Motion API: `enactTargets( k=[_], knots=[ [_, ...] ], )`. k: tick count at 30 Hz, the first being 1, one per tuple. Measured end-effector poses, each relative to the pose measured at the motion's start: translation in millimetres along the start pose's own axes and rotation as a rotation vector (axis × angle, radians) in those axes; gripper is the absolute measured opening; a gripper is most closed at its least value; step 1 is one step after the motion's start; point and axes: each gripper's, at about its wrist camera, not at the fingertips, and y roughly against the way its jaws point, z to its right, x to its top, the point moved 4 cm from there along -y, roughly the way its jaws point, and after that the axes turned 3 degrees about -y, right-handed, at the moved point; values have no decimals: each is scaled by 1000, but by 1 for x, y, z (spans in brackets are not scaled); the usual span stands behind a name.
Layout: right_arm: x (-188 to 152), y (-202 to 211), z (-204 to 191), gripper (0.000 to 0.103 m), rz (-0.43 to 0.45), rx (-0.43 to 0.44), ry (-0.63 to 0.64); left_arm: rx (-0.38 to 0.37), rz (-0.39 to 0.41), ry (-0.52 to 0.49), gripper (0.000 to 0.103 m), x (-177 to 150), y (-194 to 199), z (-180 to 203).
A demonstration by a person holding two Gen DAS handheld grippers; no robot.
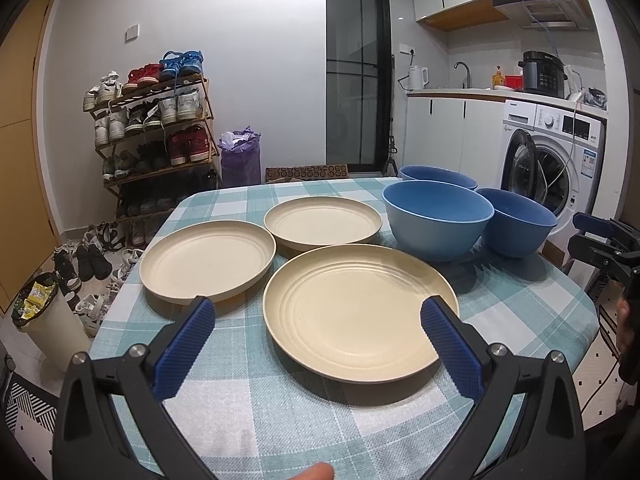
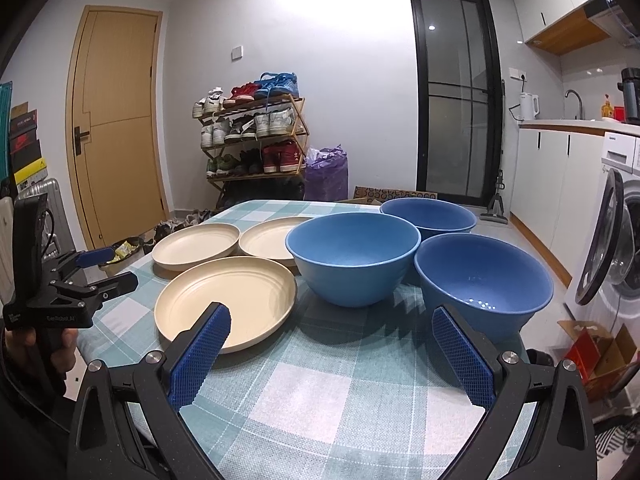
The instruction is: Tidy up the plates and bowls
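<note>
Far bowl half hidden (behind nearer).

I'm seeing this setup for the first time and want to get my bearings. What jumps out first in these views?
Three cream plates lie clustered on the left of the checked tablecloth, with three blue bowls grouped to their right, none stacked. Both grippers are open and hold nothing: the left gripper faces the nearest plate, and the right gripper points between that plate and the nearest bowl.
</note>
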Motion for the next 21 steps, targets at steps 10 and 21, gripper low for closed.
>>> enactTargets(
  k=[10,21],
  knots=[
    [16,-9,-8,103,-27,37,30,0,-15,-16,103,7,-3,0],
    [38,-11,2,103,-31,77,-6,35,-10,5,103,25,-12,-13]
  ],
)
